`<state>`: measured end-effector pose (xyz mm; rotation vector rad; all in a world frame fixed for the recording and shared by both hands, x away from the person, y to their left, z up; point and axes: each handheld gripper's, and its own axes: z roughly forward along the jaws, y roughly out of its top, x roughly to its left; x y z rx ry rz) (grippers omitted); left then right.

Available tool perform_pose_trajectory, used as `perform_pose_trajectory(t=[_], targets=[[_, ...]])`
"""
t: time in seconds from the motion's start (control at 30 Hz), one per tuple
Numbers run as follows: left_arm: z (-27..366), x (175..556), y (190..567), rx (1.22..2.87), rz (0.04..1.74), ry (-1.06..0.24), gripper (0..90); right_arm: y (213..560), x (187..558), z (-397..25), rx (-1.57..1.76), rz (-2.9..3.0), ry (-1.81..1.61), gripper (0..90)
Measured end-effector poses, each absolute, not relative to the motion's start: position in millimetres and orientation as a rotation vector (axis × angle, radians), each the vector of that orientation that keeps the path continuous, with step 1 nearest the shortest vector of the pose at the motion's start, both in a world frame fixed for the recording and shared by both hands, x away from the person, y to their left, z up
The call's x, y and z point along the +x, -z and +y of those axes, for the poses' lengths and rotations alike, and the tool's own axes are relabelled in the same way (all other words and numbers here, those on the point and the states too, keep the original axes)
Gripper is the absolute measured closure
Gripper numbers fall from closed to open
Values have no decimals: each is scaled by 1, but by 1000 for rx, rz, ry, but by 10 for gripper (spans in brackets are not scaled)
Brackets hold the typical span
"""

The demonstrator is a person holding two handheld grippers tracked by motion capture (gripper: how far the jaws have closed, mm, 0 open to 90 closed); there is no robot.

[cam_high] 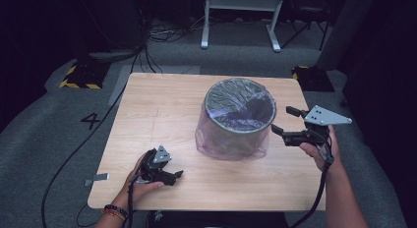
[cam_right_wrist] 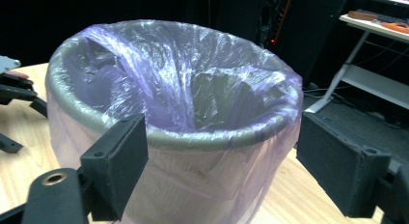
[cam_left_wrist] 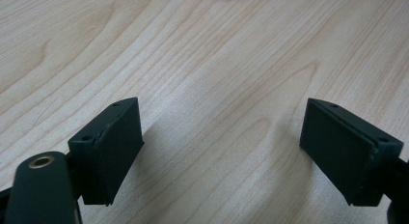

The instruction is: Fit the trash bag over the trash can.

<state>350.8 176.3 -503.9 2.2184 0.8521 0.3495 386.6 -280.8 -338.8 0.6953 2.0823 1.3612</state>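
Left gripper [cam_high: 167,175]: we hold it low near the tabletop's [cam_high: 157,115] near left corner, jaws spread with bare wood between them in the left gripper view [cam_left_wrist: 222,151]
Right gripper [cam_high: 285,122]: we hold it raised at the tabletop's right edge, jaws spread wide and empty, pointing at the bin's rim [cam_right_wrist: 222,151]
Bin [cam_high: 238,120]: we see it upright, a little right of the tabletop's middle, between both grippers
Liner [cam_right_wrist: 193,84]: thin purple plastic bag, folded over the rim, draping down the bin's outer wall
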Motion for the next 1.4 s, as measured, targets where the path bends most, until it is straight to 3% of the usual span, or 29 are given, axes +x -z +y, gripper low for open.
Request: perform_pose_trajectory(t=[1.4], targets=[[176, 352, 504, 2219, 846, -342, 143, 315, 427, -231, 672, 2126, -1352, 163]])
